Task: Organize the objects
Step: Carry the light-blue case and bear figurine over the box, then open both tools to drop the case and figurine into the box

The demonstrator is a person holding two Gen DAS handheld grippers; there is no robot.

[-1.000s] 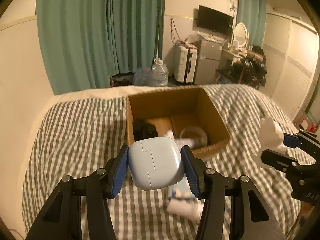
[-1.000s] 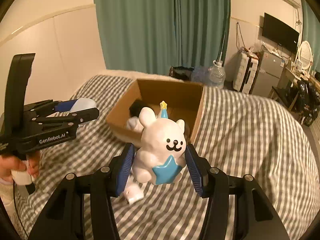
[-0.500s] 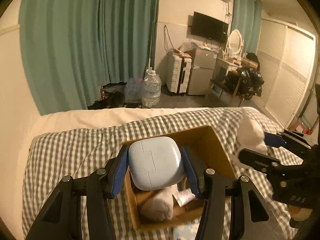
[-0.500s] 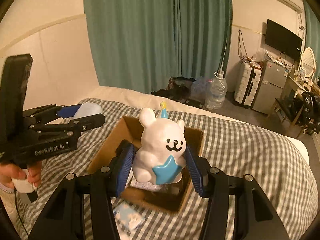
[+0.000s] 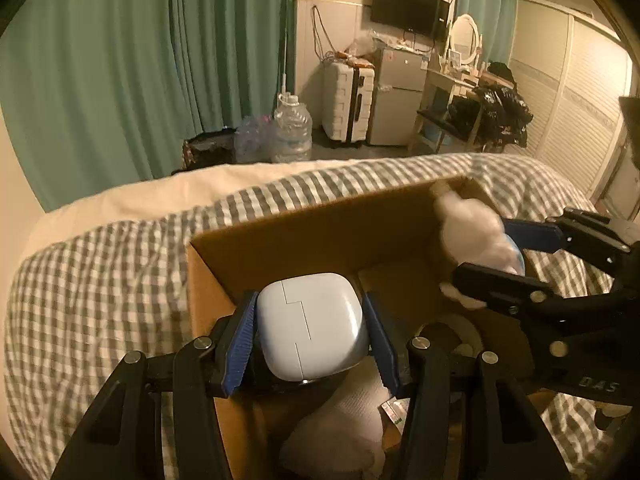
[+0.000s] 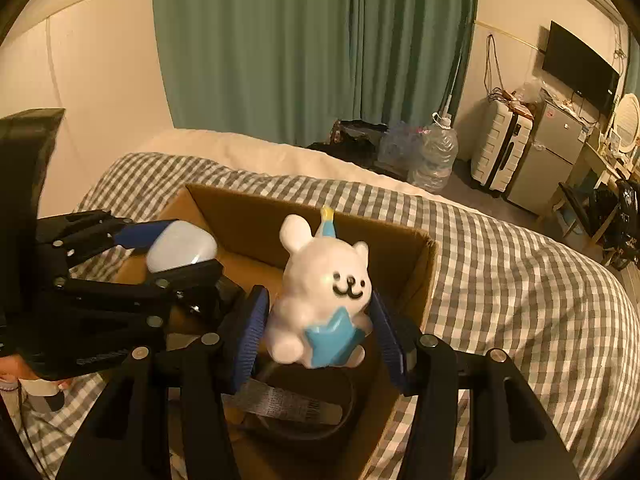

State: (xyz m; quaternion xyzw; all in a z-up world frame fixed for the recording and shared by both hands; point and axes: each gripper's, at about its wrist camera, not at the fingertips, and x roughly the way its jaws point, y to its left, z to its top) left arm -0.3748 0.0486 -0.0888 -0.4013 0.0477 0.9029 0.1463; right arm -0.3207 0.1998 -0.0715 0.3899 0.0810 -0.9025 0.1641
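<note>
An open cardboard box (image 5: pixel 304 220) (image 6: pixel 424 276) lies on the checked bed. My left gripper (image 5: pixel 310 328) is shut on a pale blue rounded case (image 5: pixel 310 326), held over the box's left part; the case also shows in the right wrist view (image 6: pixel 182 246). My right gripper (image 6: pixel 318 320) is shut on a white bear figurine with a blue star (image 6: pixel 324 292), held over the box's right part; the figurine looks blurred in the left wrist view (image 5: pixel 472 236). In the box lie a white soft bundle (image 5: pixel 344 428), a round clear item (image 5: pixel 456 332) and a dark ring-shaped item (image 6: pixel 304 400).
The grey-and-white checked bedspread (image 6: pixel 520 288) surrounds the box. Beyond the bed stand green curtains (image 5: pixel 160 60), a water jug (image 5: pixel 292 128), a white suitcase (image 5: pixel 348 100), a small fridge (image 5: pixel 396 96) and a cluttered desk (image 5: pixel 480 96).
Both grippers have moved forward and down over the box with their objects still held. The box now fills the lower view, and the two grippers are closer together.
</note>
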